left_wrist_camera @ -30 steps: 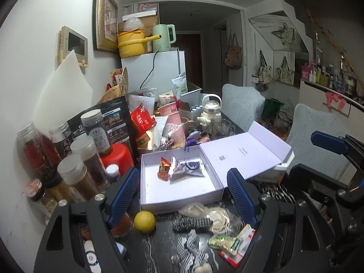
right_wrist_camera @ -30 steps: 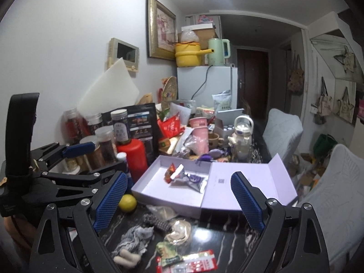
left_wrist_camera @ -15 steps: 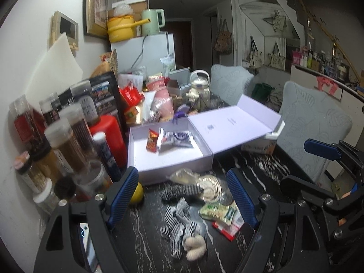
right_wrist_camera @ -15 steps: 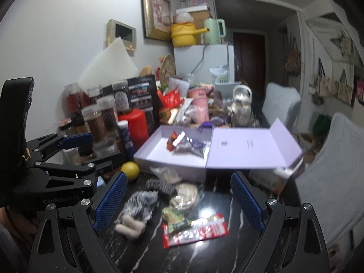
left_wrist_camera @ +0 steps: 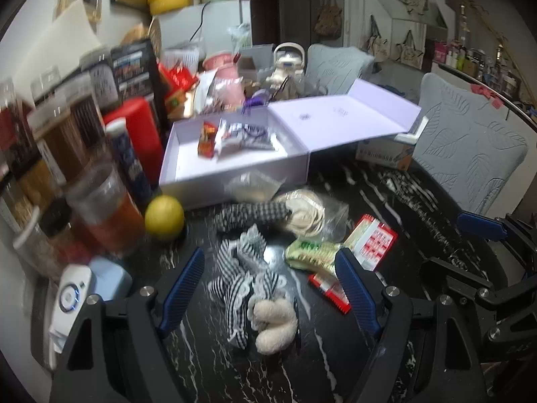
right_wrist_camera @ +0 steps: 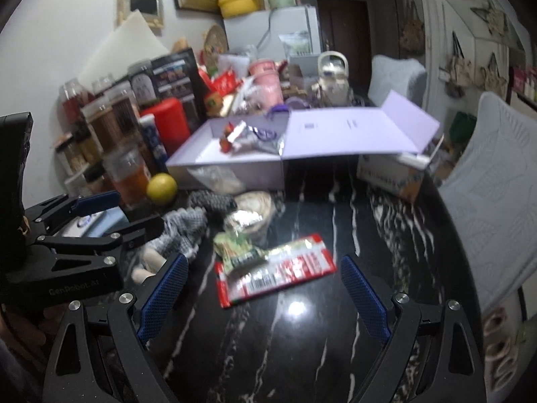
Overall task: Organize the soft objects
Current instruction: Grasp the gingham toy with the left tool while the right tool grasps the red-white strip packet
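Observation:
A black-and-white striped cloth with a cream plush end [left_wrist_camera: 250, 282] lies on the black marble table [left_wrist_camera: 402, 208], between the open jaws of my left gripper [left_wrist_camera: 270, 288]; it also shows in the right wrist view [right_wrist_camera: 183, 228]. A checked soft toy [left_wrist_camera: 251, 211] lies behind it. An open lilac box [left_wrist_camera: 235, 164] holds snack packets. My right gripper [right_wrist_camera: 261, 299] is open and empty above a red snack packet [right_wrist_camera: 278, 270] and a green packet [right_wrist_camera: 238, 250].
Jars and a red canister [left_wrist_camera: 137, 131] crowd the left side. A yellow lemon [left_wrist_camera: 164, 216] sits by the box. A clear bag of white rings [left_wrist_camera: 312, 215], a small carton [left_wrist_camera: 382, 154] and padded chairs [left_wrist_camera: 470, 154] are to the right.
Both grippers have tilted down and moved toward the table; the striped cloth now lies between the left jaws and the red packet under the right ones. Both stay open.

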Tool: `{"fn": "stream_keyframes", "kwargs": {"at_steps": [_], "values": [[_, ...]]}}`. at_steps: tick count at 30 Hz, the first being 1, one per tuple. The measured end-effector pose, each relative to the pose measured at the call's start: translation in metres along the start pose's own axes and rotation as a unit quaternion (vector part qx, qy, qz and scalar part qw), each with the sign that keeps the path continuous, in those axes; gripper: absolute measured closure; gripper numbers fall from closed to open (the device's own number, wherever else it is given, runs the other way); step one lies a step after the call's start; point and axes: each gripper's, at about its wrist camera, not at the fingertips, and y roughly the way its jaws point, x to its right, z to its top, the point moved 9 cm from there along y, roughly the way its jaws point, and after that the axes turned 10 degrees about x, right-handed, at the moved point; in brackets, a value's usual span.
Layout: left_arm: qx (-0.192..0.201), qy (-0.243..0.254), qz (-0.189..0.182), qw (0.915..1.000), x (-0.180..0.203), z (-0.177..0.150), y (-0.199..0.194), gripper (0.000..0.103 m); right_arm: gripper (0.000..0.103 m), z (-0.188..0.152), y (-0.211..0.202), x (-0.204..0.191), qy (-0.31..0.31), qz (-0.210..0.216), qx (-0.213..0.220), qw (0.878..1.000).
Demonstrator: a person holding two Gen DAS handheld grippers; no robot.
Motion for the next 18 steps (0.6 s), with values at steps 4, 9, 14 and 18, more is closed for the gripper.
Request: {"fn": "stream_keyframes", "kwargs": {"at_steps": [4, 9, 14, 18], "values": [[-0.02, -0.012, 0.018, 0.9996, -0.011, -0.016, 0.013, 0.023, 0.01, -0.016, 0.013, 0.006, 0.008, -0.006, -0.022, 1.0], [-0.052, -0.038, 0.037, 0.9972, -0.028, -0.037, 0.033, 0.023, 0.01, -0.034, 0.033, 0.014, 0.015, -0.019, -0.049, 0.999], [-0.064, -0.058, 0.05, 0.995, -0.043, -0.048, 0.046, 0.023, 0.01, -0.044, 0.051, 0.026, 0.027, -0.036, -0.069, 0.997], [-0.066, -0.07, 0.059, 0.9936, -0.051, -0.051, 0.05, 0.023, 0.01, -0.05, 0.064, 0.036, 0.045, -0.04, -0.084, 0.995]]}}
